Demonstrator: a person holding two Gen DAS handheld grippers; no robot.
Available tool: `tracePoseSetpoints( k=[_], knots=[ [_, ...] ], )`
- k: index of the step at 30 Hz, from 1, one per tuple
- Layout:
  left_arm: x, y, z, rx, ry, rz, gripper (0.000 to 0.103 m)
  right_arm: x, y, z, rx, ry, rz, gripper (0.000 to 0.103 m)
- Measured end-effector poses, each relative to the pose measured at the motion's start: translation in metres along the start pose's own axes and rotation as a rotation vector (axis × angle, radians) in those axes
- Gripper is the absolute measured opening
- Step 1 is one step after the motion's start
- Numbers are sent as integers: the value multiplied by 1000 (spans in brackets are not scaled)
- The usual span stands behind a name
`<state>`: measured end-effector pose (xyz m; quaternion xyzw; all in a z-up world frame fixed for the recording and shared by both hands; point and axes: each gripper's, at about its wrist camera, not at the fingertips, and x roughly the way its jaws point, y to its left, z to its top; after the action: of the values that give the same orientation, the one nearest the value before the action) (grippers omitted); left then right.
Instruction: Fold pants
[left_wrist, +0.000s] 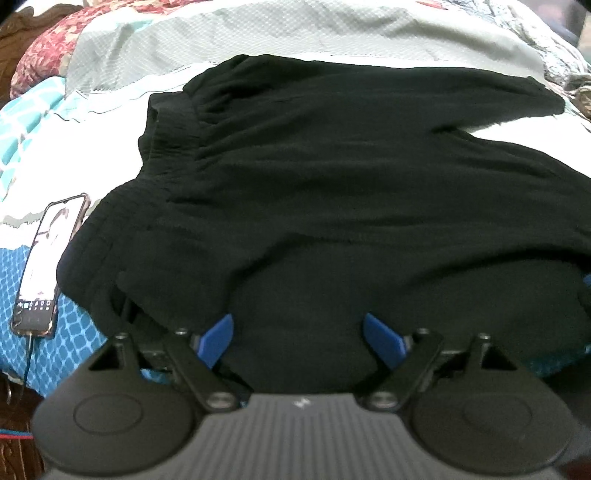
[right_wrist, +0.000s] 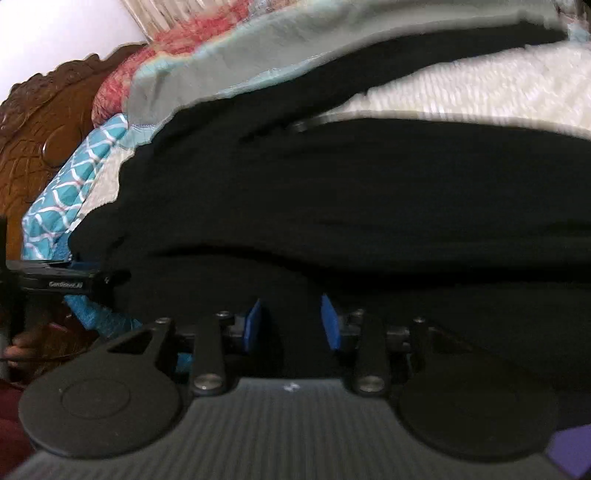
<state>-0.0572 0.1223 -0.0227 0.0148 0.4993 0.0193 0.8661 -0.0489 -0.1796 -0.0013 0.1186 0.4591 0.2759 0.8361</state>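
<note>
Item: black pants (left_wrist: 332, 192), 1 pair, spread on a bed (left_wrist: 122, 110) with patterned covers. The waistband sits toward 10 o'clock in the left wrist view; 1 leg runs off toward 2 o'clock, the other toward 3 o'clock. The near hem of cloth droops over the bed's near edge, right at both tools.

Left gripper (left_wrist: 298, 334): blue fingers (left_wrist: 218, 338) spread wide, holding nothing. Black cloth fills the gap between them at 12 o'clock and looks to touch or nearly touch the tips; contact cannot be confirmed.

Right gripper (right_wrist: 291, 321): blue fingers (right_wrist: 255, 321) parted, narrower than the left, not pinching anything that shows. Cloth lies straight ahead between them at 12 o'clock; the view is blurred and dark, so depth of engagement cannot be told.

Step in hand, judged: taking hold of the near edge for the 1st fold.

Handling notes:
- Push each tool in until a full lip of cloth, both layers, sits between the fingers before closing; a shallow bite on soft knit is likely to slip.
- Grip at matching points along the edge so the fold line runs straight.
- Lift low and carry toward 12 o'clock, laying leg over leg.

Adjacent: phone (left_wrist: 48, 266), lit, cabled, at 9 o'clock just beside the waist side of the pants; keep the cloth off it.
</note>
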Motion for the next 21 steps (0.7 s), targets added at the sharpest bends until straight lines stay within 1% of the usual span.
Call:
tracePoseSetpoints(
  k=[1,4,8,10,12,14,15,16,17,18,19,21],
  knots=[
    [-2,3,-2,-5,-2,-13,81,-2,4,2,-27,35,27,41],
    [-11,13,-5,-39,-26,-46,81,-16,2,8,-8,38,41,41],
    [-29,32,-1,-109,-114,-81,83,-36,-6,20,22,-50,-10,41],
    [-32,38,4,-136,-146,-93,83,-36,-7,23,54,-93,-31,41],
    [-26,39,9,-148,-144,-87,84,-28,-12,27,120,-127,-36,41],
    [-11,38,10,-164,-109,-76,86,-15,-14,23,195,-157,-54,41],
    [0,39,8,-181,-76,-73,86,-8,-17,20,227,-154,-80,41],
    [11,39,5,-189,-58,-58,88,1,-21,16,269,-135,-112,41],
    [14,34,3,-167,-77,-36,93,9,-30,8,336,-131,-117,41],
    [14,27,1,-135,-88,-20,95,11,-33,1,389,-187,-92,41],
    [15,21,-1,-110,-91,3,95,9,-37,-3,431,-211,-69,41],
    [16,17,-2,-91,-97,23,96,9,-47,-5,490,-221,-25,41]
  ],
)
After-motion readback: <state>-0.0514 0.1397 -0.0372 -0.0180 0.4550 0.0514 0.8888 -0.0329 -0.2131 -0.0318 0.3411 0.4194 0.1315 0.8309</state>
